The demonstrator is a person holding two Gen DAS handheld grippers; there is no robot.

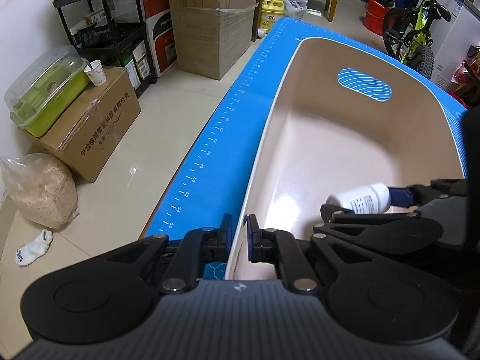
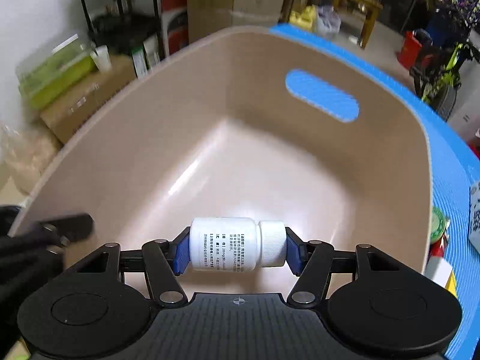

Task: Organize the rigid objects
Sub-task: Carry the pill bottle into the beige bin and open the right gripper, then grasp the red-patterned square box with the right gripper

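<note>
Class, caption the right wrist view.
Right gripper holds a white pill bottle sideways over the beige basin.

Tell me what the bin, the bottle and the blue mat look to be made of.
Beige bin: smooth glossy plastic, judging by the light glare on its floor and its moulded handle cutout. White bottle, held by the right hand-held gripper: matte opaque plastic with a ribbed screw cap. Blue mat: probably soft silicone or rubber, matte, with printed ruler marks.

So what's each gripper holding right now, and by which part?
Right gripper: the white pill bottle, lying sideways, clamped end to end, base and cap. Left gripper: the beige bin's near wall, at the rim.
</note>
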